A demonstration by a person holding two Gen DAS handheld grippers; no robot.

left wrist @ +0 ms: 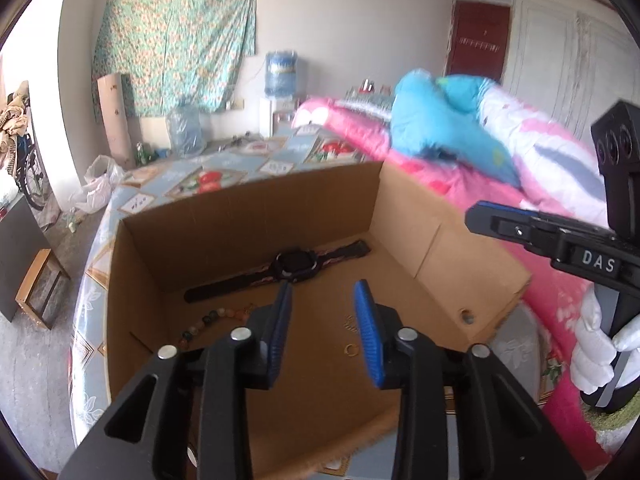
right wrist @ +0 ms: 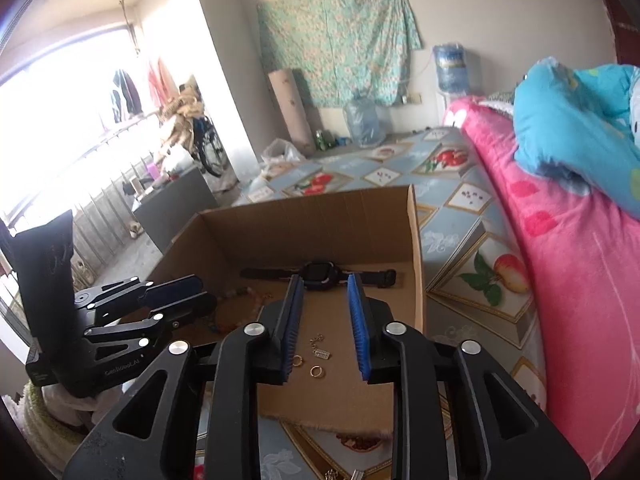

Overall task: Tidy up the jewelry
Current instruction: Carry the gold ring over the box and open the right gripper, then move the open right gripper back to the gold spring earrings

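risk lies with the small gold rings (right wrist: 316, 371): both tongs, left tongs (left wrist: 325, 312) and right tongs (right wrist: 323, 306), hang narrowly parted and empty over the cardboard box (right wrist: 416, 264), so a pinch could flick one away.

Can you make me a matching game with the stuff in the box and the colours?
Things:
1. watch
2. rings
3. pads of the right hand-held gripper
4. cardboard box

Colours:
A. brown
B. gold
C. blue
D. black

Right pairs: 1-D, 2-B, 3-C, 4-A
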